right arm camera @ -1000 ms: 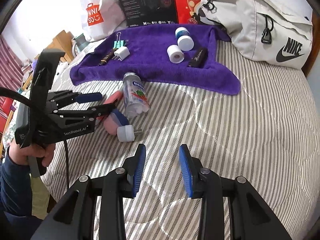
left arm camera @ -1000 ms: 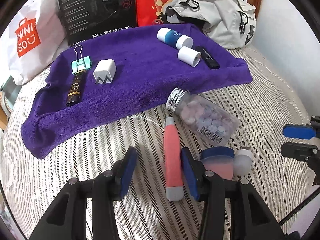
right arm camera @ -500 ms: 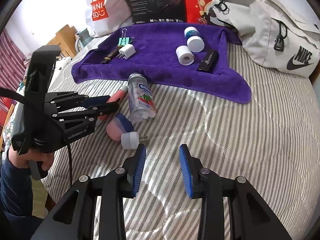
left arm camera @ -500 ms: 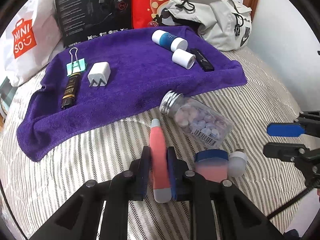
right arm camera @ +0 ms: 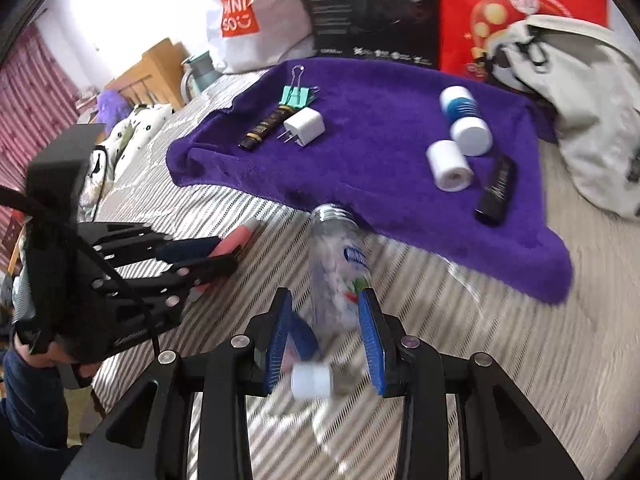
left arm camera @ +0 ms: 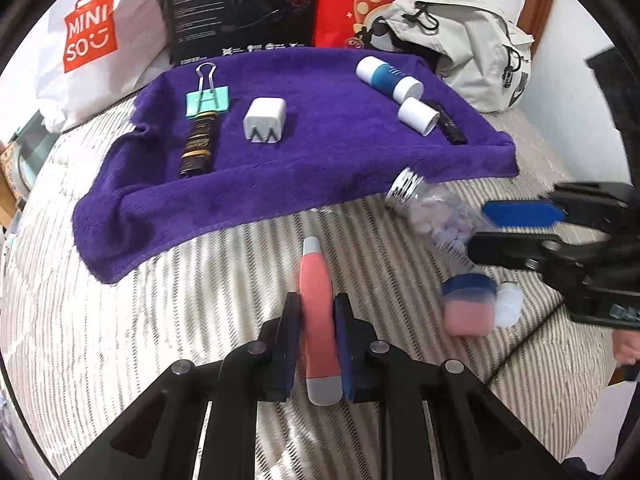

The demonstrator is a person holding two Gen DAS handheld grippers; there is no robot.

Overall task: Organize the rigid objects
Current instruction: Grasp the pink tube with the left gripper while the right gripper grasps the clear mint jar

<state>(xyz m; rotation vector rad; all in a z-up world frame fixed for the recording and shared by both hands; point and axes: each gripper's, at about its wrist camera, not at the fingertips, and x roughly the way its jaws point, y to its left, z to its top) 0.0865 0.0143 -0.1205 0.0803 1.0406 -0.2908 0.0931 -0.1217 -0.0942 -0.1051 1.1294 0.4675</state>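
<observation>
The left gripper (left arm camera: 316,340) is clenched on the pink tube (left arm camera: 318,320), its two pads pressed against the tube's sides near the grey end; the tube points toward the purple towel (left arm camera: 320,160) and lies just off the towel's near edge. The right gripper (right arm camera: 326,340) is spread wide, its blue pads on either side of the clear pill bottle (right arm camera: 338,276) without visibly touching it; blur hides the exact gap. The bottle lies on its side on the striped bed (left arm camera: 120,320), its silver cap (left arm camera: 404,190) at the towel's near edge. A pink jar (left arm camera: 468,304) with a blue lid lies near the bottle, off the towel. On the towel sit a binder clip (left arm camera: 208,98), a dark tube (left arm camera: 198,146), a white charger (left arm camera: 265,120), two white rolls (left arm camera: 416,116) and a black stick (left arm camera: 450,126).
</observation>
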